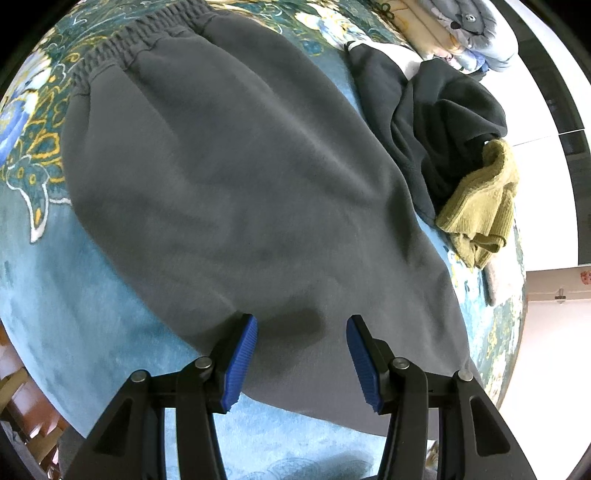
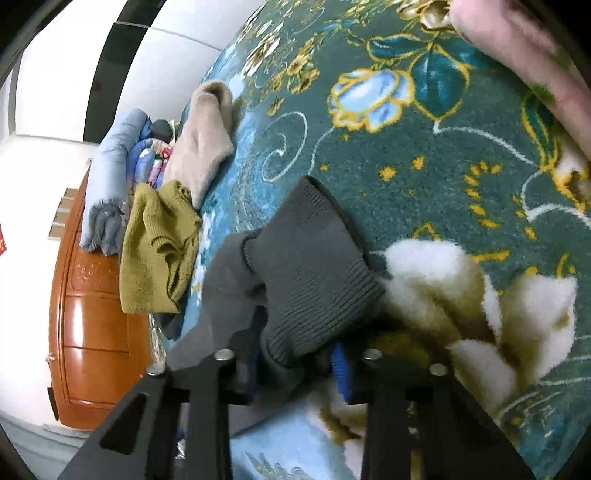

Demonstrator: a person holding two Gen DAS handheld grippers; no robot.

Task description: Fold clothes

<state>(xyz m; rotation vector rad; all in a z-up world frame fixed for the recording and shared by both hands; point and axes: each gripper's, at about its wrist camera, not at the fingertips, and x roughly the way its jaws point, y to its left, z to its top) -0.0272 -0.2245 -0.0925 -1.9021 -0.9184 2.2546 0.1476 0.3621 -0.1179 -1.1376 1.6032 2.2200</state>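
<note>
The left gripper point(image 1: 301, 354) is seen with its blue pads point(image 1: 240, 360) spread wide and nothing caught between them, poised over the near part of the grey sweatpants point(image 1: 229, 177), which are laid flat across the patterned bedspread point(image 1: 40, 258) with the gathered waistband point(image 1: 122, 48) at the far end. The right gripper point(image 2: 295, 363) is clenched on the ribbed cuff point(image 2: 310, 266) of the same sweatpants, the cuff bunched between the fingers and lifted off the bedspread. The fabric is judged to be thick fleece: soft, limp, fairly heavy for cloth, not slippery and not fragile, so sagging and dragging are to be expected when one end is carried. Hold is best taken at firm edges, such as the cuff, the side seam or the waistband, with both layers pinched together. Further off, toward the bedspread's far edge, a dark garment point(image 1: 443, 122) and a mustard knit point(image 1: 480, 199) are heaped, with folded bedding point(image 1: 469, 26) beyond them.
</note>
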